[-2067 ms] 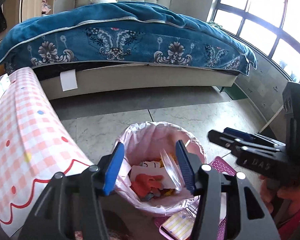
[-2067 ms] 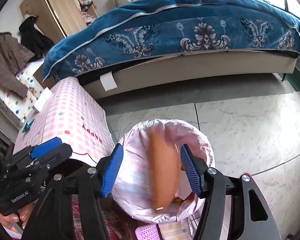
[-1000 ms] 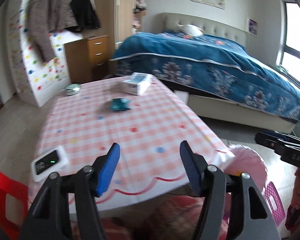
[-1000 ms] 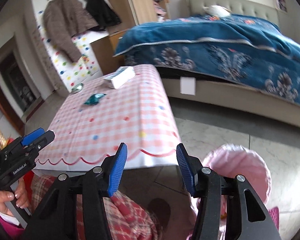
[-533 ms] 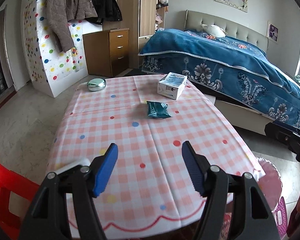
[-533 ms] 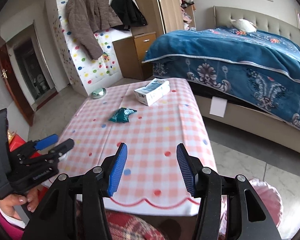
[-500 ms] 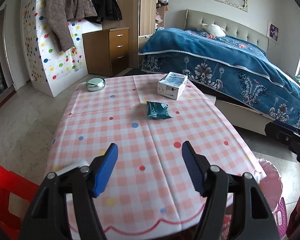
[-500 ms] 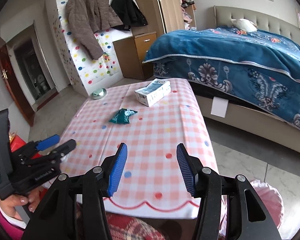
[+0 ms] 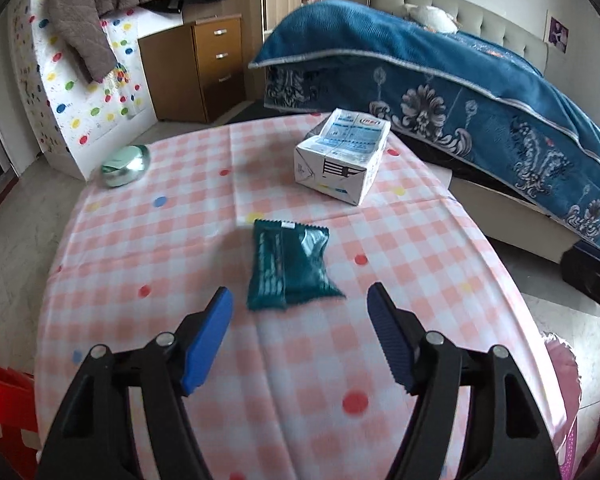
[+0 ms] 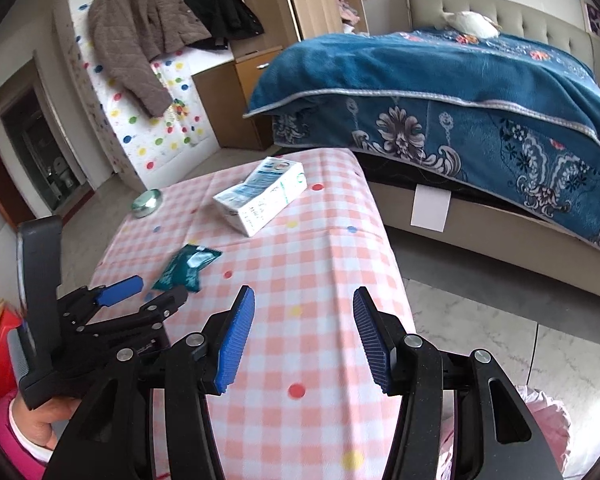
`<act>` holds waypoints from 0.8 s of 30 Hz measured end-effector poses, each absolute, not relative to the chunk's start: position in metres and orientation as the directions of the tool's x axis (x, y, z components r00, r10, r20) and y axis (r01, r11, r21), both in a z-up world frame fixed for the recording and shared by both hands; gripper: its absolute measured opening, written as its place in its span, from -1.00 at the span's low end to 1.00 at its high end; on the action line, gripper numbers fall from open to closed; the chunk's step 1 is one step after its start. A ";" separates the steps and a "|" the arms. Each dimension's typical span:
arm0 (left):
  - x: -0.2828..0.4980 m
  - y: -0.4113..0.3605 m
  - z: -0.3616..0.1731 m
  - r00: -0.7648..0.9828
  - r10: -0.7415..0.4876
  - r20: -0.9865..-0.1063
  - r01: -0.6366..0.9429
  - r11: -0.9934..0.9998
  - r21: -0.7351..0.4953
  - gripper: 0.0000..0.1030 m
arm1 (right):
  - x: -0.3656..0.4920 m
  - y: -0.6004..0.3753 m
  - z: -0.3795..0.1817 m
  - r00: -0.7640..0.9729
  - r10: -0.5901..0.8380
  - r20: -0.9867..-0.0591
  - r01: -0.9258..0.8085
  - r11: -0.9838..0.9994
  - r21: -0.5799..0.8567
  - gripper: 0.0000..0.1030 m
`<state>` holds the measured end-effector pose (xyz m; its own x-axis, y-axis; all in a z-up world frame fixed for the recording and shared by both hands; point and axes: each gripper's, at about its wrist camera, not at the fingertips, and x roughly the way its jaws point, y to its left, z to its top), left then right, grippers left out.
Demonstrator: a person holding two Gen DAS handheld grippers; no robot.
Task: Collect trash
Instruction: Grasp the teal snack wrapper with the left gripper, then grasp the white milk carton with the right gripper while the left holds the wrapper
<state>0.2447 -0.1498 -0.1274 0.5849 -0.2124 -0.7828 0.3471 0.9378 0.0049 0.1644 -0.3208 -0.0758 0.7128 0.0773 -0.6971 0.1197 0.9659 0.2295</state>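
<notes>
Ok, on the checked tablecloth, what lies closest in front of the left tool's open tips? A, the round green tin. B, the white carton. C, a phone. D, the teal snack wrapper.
D: the teal snack wrapper lies flat just ahead of the left tool, while the white carton and round green tin sit farther back.

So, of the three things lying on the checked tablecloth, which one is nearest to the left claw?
The dark teal snack wrapper, flat just ahead of the open left claw. The white carton and the round green tin lie farther back.
</notes>
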 end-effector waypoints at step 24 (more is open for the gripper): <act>0.223 -0.065 -0.088 0.673 -0.275 -0.687 0.296 0.951 -0.090 -0.68 | 0.220 -0.267 -0.085 0.679 0.123 -0.723 0.014 0.984 0.180 0.38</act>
<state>0.2229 -0.0654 -0.0883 0.6726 -0.2748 -0.6871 0.2963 0.9508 -0.0903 0.2203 -0.2671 -0.0854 0.6794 0.1231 -0.7234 0.0136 0.9835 0.1801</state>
